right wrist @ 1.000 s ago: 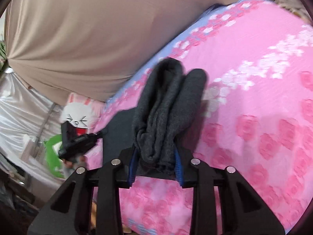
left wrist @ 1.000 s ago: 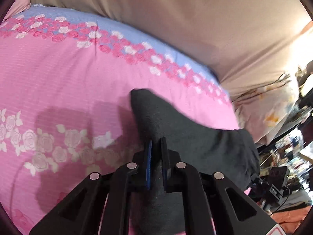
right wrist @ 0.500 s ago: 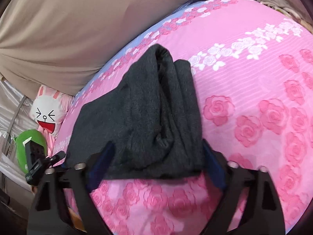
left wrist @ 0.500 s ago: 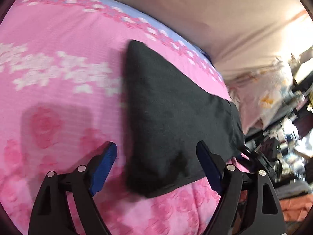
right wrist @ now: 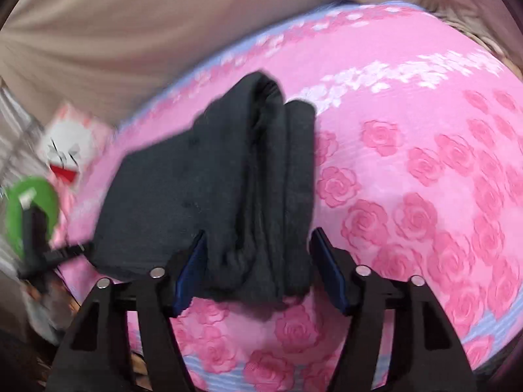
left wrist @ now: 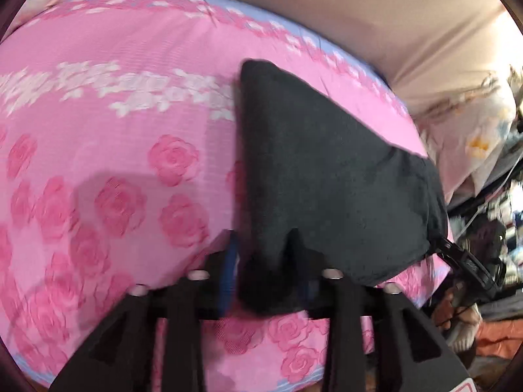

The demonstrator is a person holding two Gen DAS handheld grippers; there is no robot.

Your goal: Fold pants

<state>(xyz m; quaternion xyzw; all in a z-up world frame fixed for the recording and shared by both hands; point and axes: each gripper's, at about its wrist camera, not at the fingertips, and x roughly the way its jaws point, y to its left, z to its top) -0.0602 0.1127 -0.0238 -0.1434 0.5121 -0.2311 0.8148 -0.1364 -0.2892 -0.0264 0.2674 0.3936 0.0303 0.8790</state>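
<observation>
- Here, the left gripper (left wrist: 266, 269) points down at the near left corner of the folded dark grey pants (left wrist: 327, 176), which lie on a pink rose-print bedspread (left wrist: 124, 150).
- Left gripper state: the jaws are closing at a narrow setting, with the near corner of the pants between them. The blue pad on the left stands just beside the fabric; the other pad is hidden behind the cloth, so it cannot be told whether the pads press on it.
- In the left wrist view the pants form a flat, roughly triangular bundle, its far point toward the white-flower band and its right edge at the side of the bed.
- The right gripper (right wrist: 258, 272) points down at the near right end of the pants (right wrist: 228, 176), where the stacked folds form a thick ridge.
- Right gripper state: the jaws are opening and stand wide. The ridge of folds lies between the blue pads (right wrist: 330, 277), with a visible gap on each side; nothing is clamped.
- In the right wrist view the flatter part of the pants spreads to the left of the ridge, toward the bed edge.
- Beyond that edge: a white cartoon-rabbit cushion (right wrist: 70, 145) and a green round object (right wrist: 31, 209), both blurred.
- No containers are in view. A beige cloth (right wrist: 130, 32) fills the background behind the bed.
</observation>
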